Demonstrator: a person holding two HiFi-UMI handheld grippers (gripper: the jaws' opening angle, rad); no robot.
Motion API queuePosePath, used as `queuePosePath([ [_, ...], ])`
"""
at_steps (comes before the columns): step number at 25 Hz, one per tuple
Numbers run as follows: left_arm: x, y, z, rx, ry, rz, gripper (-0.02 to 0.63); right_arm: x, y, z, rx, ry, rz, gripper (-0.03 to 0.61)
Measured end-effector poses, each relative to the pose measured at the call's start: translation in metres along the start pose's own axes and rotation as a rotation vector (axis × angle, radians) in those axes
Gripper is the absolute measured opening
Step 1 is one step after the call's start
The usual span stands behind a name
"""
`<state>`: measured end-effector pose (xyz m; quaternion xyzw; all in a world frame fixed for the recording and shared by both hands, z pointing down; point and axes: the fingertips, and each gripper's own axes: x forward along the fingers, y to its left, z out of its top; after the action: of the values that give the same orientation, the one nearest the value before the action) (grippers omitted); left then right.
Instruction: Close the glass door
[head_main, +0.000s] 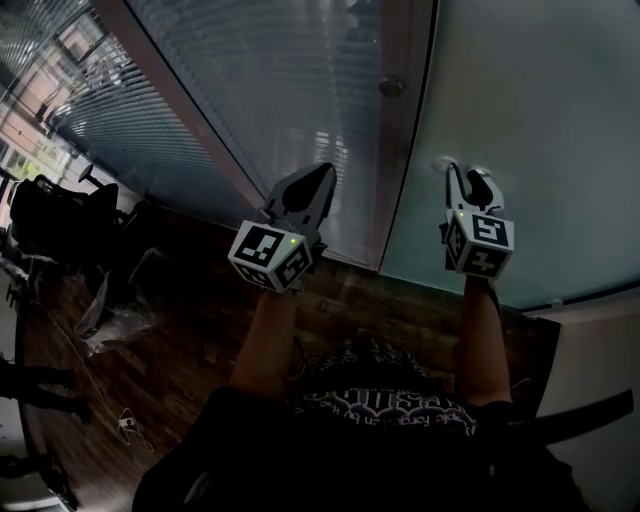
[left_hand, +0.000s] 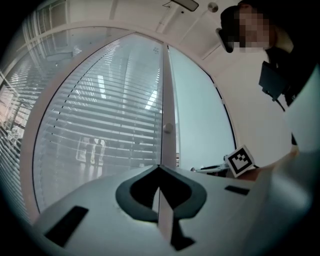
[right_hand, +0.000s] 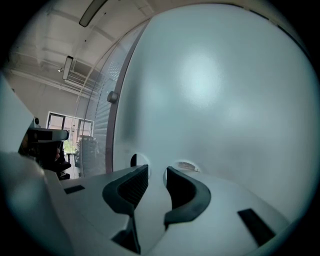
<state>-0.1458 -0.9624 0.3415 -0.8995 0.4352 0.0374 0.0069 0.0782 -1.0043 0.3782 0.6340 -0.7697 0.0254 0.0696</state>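
Head view, right claw (head_main: 466, 180) slightly apart near glass door (head_main: 540, 100), left claw (head_main: 322, 175) together.

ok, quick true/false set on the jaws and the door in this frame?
1. The left gripper has its jaws shut on nothing. True.
2. The right gripper has its jaws pressed together. False: they stand apart.
3. The right gripper faces the frosted glass door. True.
4. The left gripper points at a brick wall. False: it points toward the slatted blinds behind glass.
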Motion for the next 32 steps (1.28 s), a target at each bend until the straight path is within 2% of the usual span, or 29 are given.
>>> queuePosePath([
  [32,0.021,0.004,-0.001,-0.001,-0.005,0.01,0.002,0.034,-0.017,0.003,0.003,-0.023,0.019,0.115],
])
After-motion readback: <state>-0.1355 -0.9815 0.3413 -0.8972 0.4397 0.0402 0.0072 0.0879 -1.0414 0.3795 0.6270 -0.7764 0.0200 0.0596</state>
